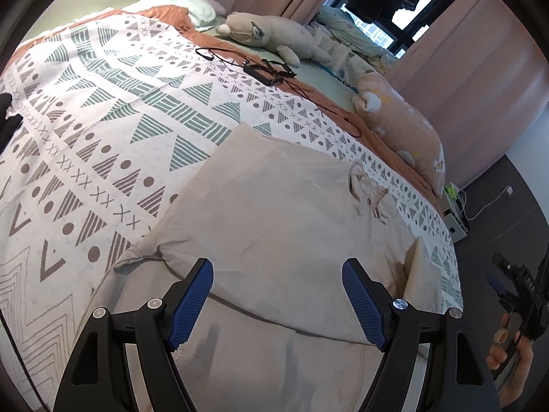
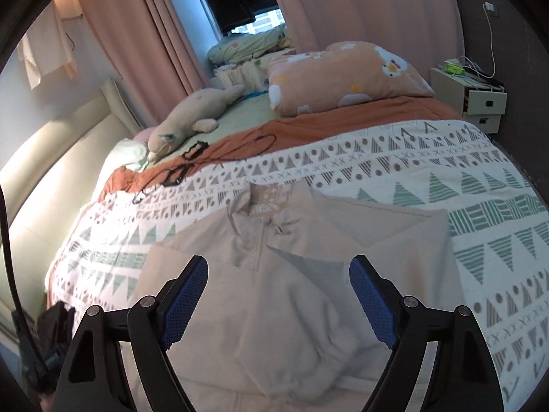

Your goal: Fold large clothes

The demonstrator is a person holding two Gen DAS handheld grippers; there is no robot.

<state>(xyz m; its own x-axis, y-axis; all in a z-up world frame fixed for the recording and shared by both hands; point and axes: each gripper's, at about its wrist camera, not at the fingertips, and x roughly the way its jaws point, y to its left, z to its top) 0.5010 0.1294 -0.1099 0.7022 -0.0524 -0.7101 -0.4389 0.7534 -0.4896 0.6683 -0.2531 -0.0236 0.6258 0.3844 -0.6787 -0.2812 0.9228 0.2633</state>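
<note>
A large beige garment [image 1: 274, 216] lies spread on the patterned bedspread [image 1: 103, 110], its collar toward the far side. My left gripper [image 1: 278, 267] is open and empty, hovering over the garment's lower part. In the right wrist view the same garment [image 2: 291, 261] lies flat with its collar [image 2: 267, 206] at the top and a sleeve folded across the right. My right gripper [image 2: 278, 267] is open and empty above the garment's middle. The right gripper also shows at the right edge of the left wrist view [image 1: 514, 292], held in a hand.
A plush toy [image 1: 267, 34], a peach pillow [image 1: 401, 120] and black cables [image 1: 267, 68] lie on the far side of the bed. A bedside cabinet [image 2: 477, 96] stands by the wall. Dark cloth [image 1: 7, 113] sits at the left edge. Pink curtains [image 2: 360, 7] hang behind.
</note>
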